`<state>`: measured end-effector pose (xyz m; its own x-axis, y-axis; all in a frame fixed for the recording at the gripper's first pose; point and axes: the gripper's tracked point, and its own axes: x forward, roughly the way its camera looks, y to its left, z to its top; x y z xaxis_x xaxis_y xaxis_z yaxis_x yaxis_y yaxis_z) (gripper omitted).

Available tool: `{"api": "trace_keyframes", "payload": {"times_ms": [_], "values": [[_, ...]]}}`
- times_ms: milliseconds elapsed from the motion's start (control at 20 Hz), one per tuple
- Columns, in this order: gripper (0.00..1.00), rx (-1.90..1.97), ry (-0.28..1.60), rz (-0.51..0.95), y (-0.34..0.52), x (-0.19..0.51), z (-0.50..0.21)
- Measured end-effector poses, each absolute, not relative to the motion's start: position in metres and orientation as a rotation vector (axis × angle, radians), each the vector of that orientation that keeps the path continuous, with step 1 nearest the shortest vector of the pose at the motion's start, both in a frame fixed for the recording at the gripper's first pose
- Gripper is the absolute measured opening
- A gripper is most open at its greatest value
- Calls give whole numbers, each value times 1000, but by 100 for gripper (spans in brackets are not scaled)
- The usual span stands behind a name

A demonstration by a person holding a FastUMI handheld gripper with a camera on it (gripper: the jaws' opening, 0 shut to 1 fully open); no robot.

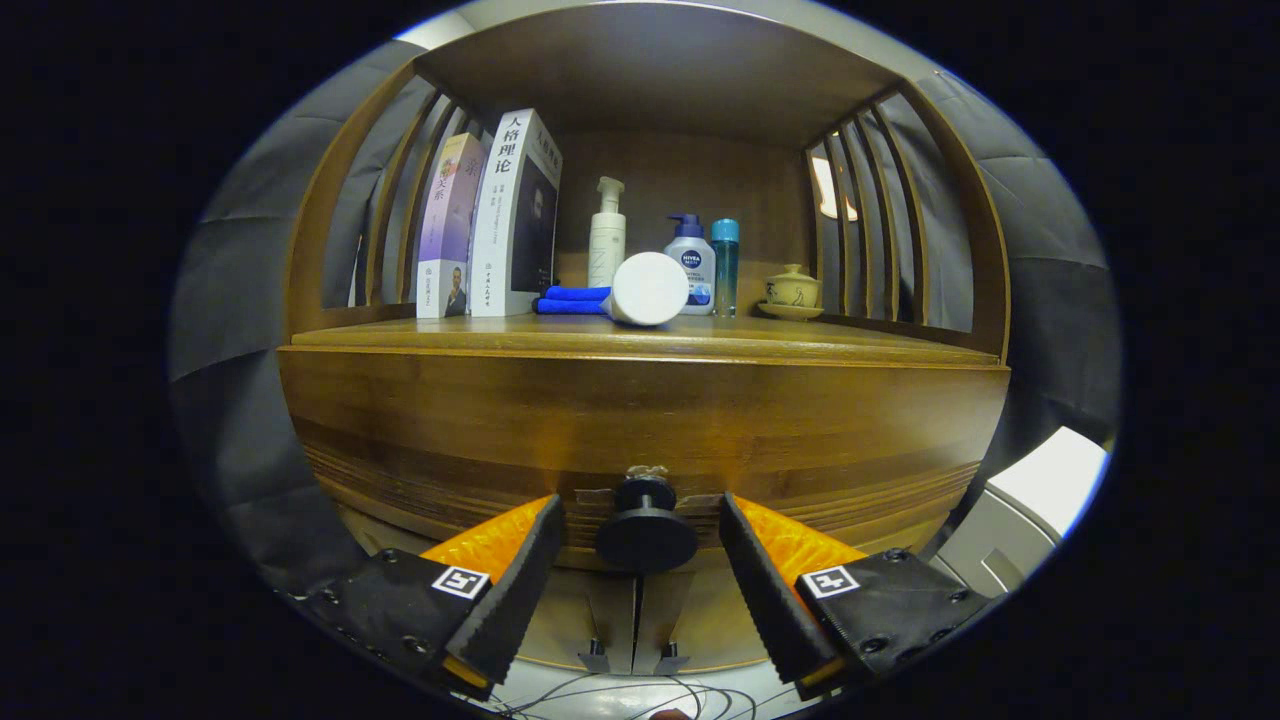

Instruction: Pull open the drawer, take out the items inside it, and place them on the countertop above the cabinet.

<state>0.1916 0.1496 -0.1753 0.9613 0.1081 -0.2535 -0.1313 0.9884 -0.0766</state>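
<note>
The gripper stands wide, one finger on either side of the black knob and neither touching it. The knob sits on the drawer front, which looks closed, though the bowed view makes that hard to judge. Above the knob, on the countertop, lie a white tube and a blue cloth, with two books up and left, three bottles behind, and a lidded cup up and right.
</note>
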Motion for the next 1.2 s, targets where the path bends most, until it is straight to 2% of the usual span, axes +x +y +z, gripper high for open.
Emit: {"api": "trace_keyframes", "payload": {"times_ms": [150, 500, 1200], "values": [[98, -61, 186, 118, 141, 180, -143], [97, -49, 62, 132, 112, 106, -66], [97, -17, 25, 165, 87, -4, -34]]}}
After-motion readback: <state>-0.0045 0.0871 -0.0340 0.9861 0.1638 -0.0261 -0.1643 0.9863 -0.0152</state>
